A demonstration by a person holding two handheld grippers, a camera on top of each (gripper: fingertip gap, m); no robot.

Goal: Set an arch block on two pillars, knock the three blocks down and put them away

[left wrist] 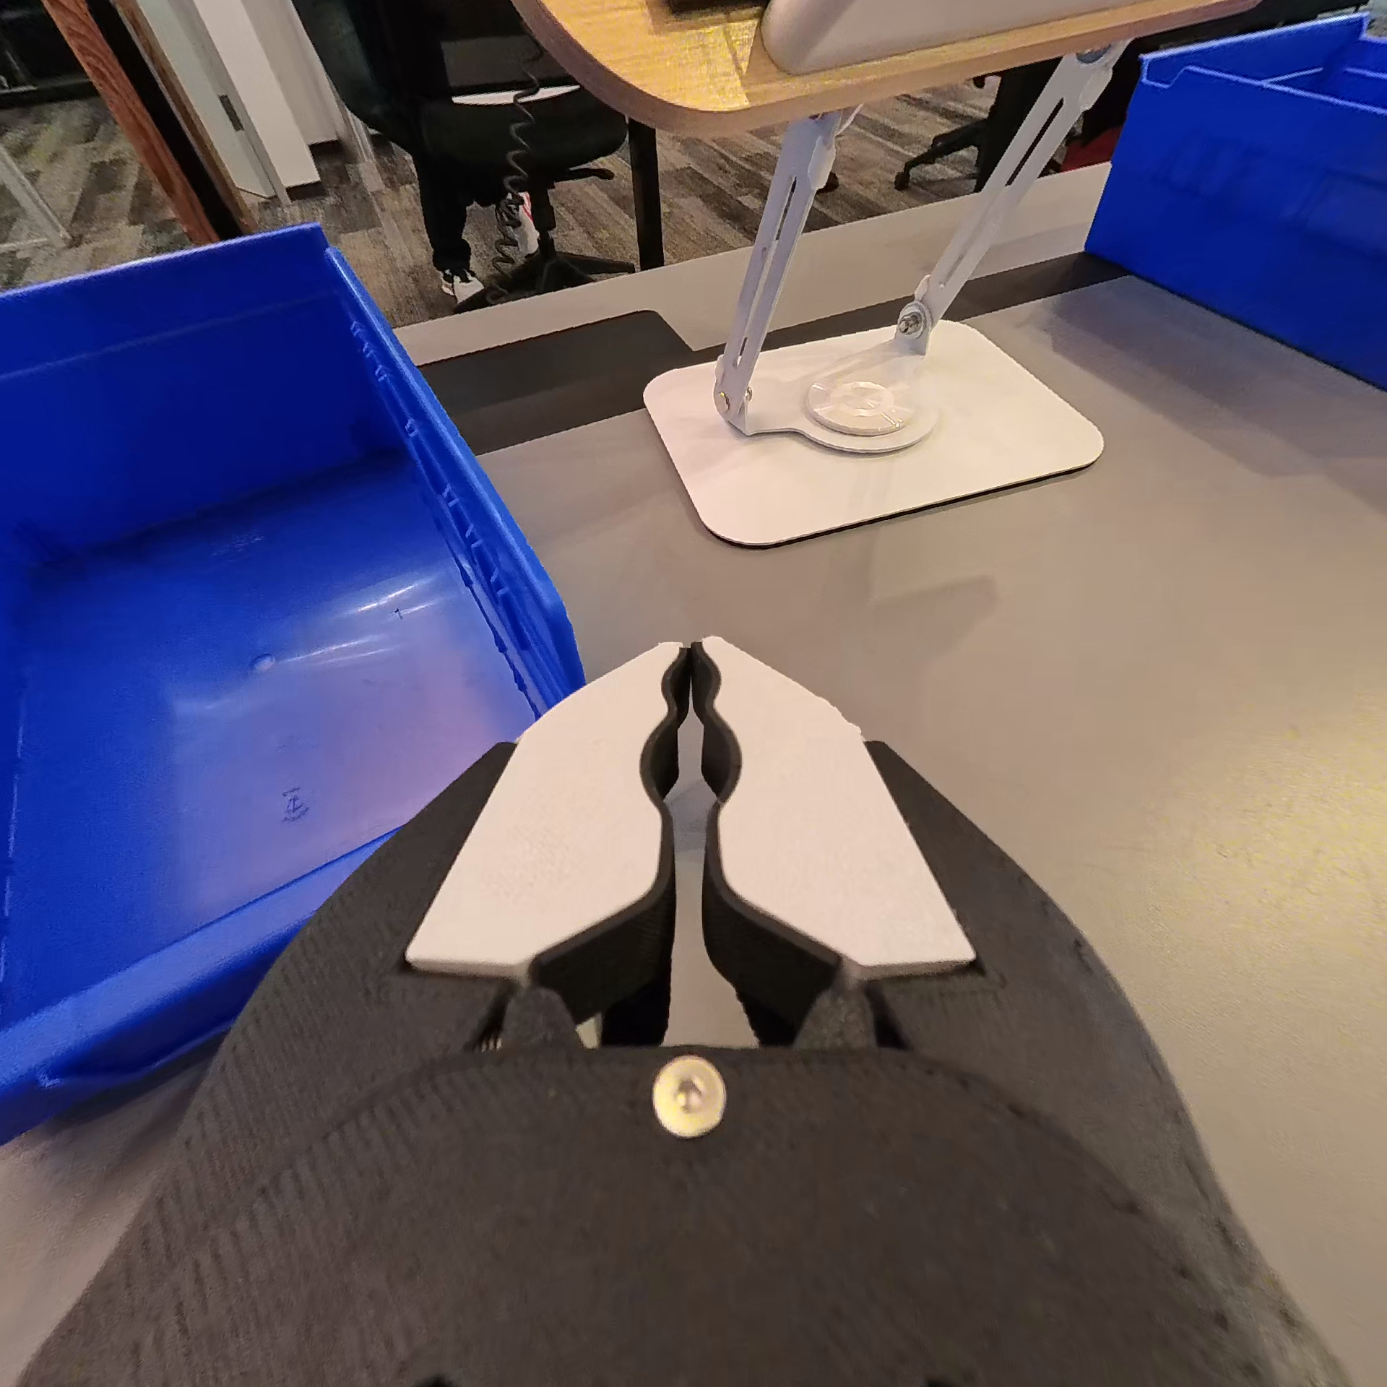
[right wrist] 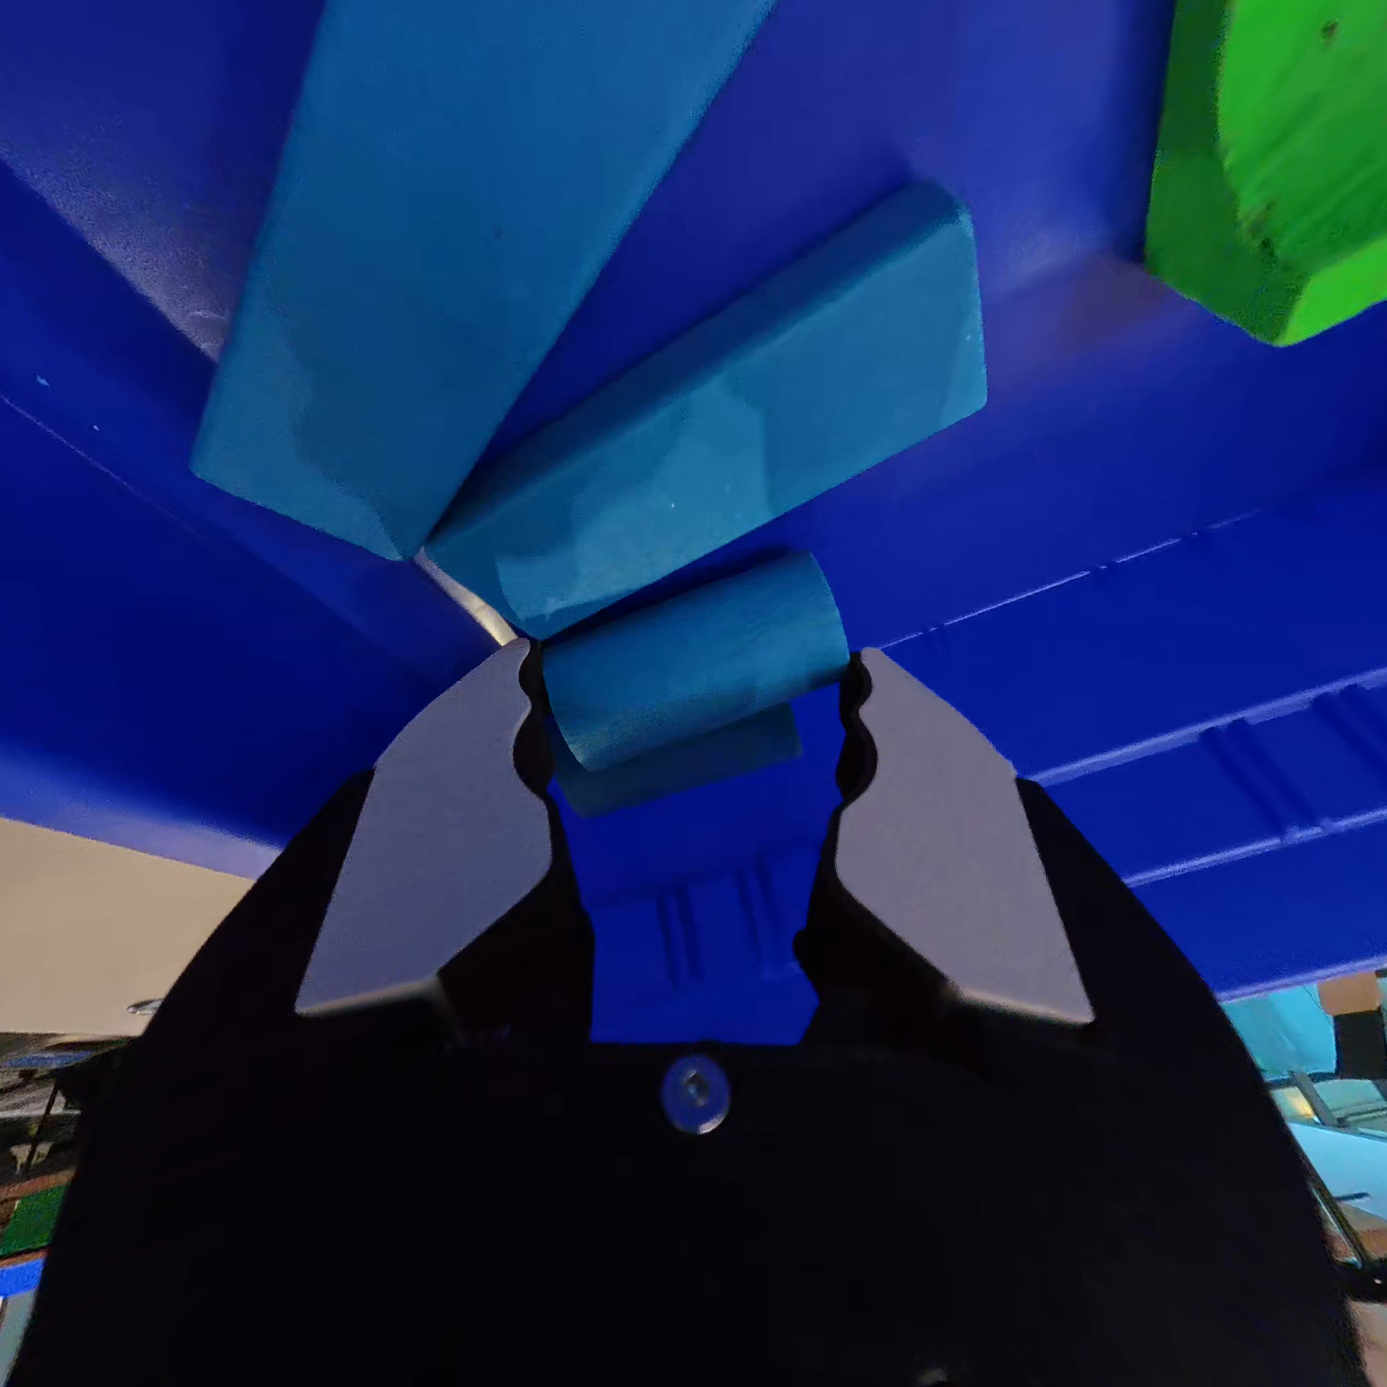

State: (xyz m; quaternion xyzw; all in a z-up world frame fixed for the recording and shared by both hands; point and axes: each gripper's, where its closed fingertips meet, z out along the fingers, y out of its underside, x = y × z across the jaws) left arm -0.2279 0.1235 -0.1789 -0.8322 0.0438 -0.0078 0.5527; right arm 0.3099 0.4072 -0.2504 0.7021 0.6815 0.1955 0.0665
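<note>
Blue bin walls (right wrist: 1126,750) are filling the right wrist view, where the right gripper (right wrist: 694,660) is pinching a small teal cylinder block (right wrist: 690,660), likely picking its first pillar. Three teal blocks and one green block (right wrist: 1276,165) are lying inside. Outside, the left gripper (left wrist: 690,653) is waiting clenched and empty over the grey table (left wrist: 1051,750), beside an empty blue bin (left wrist: 225,638).
</note>
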